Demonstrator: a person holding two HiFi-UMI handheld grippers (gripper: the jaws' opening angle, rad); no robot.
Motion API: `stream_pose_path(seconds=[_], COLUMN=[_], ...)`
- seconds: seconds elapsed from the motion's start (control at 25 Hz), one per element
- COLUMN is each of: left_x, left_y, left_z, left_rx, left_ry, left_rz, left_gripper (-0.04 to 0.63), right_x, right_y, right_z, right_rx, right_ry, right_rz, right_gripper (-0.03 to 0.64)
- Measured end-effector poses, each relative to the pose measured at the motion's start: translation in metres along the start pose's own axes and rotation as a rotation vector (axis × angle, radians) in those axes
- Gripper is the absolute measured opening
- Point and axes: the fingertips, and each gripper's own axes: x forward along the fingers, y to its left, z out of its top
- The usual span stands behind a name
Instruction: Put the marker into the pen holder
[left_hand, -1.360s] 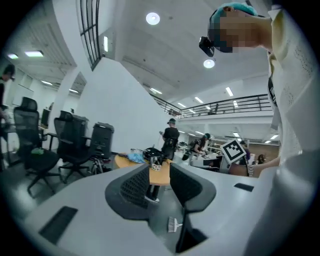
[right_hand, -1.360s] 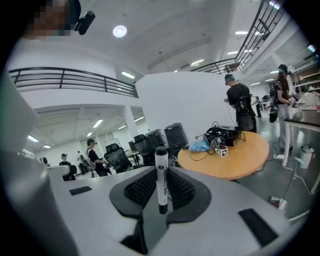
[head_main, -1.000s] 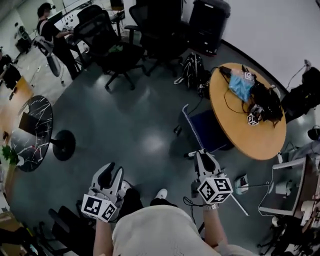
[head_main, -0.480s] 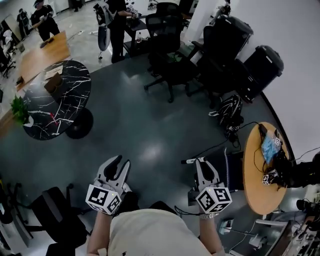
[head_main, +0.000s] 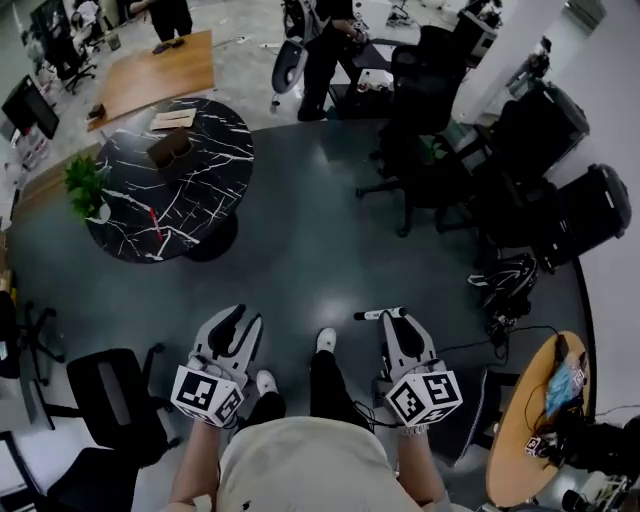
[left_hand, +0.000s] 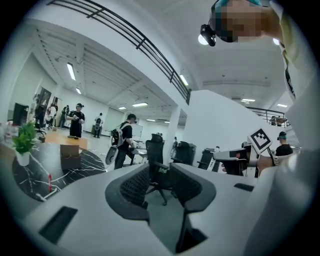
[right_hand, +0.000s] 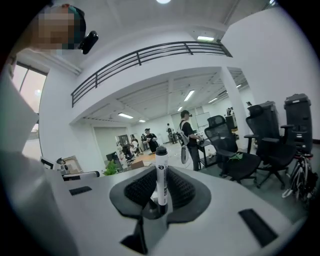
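Note:
A white marker (right_hand: 161, 175) with a black cap stands between the pads of my right gripper (right_hand: 159, 187), which is shut on it. In the head view the marker (head_main: 378, 314) lies crosswise at the tips of the right gripper (head_main: 398, 322), held above grey floor. My left gripper (head_main: 232, 320) hangs level with it at the left. In the left gripper view the left gripper (left_hand: 160, 180) is open and holds nothing. I cannot make out a pen holder in any view.
A round black marble table (head_main: 215, 215) at the upper left bears a potted plant (head_main: 85, 185) and a brown box (head_main: 170, 148). Black office chairs (head_main: 430, 150) crowd the upper right. A round wooden table (head_main: 520, 450) is at the lower right, a black chair (head_main: 110, 395) at the lower left.
The head view has swung round: the wooden table slid to the lower right and the marble table came in at the upper left. Both grippers keep their pose, marker still held.

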Motion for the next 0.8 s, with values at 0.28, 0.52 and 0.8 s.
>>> stream_pose_path(seconds=[0.28, 0.52, 0.8], left_x=[0.053, 0.074, 0.068], left_y=[0.043, 0.059, 0.132], left_z=[0.039, 0.051, 0.053], left_rx=[-0.017, -0.021, -0.100], left_ry=[-0.052, -0.065, -0.101], left_rz=[0.270, 0.407, 0.550], left_gripper=[0.135, 0.135, 0.135], right_x=[0.122, 0.198, 0.274], right_y=[-0.048, -0.038, 0.047], right_z=[0.035, 0.051, 0.053], right_rx=[-0.069, -0.127, -0.185], right_ry=[0.089, 0.170, 0.221], right_rz=[0.218, 0.398, 0.583], right_gripper=[0.080, 0.080, 0.080])
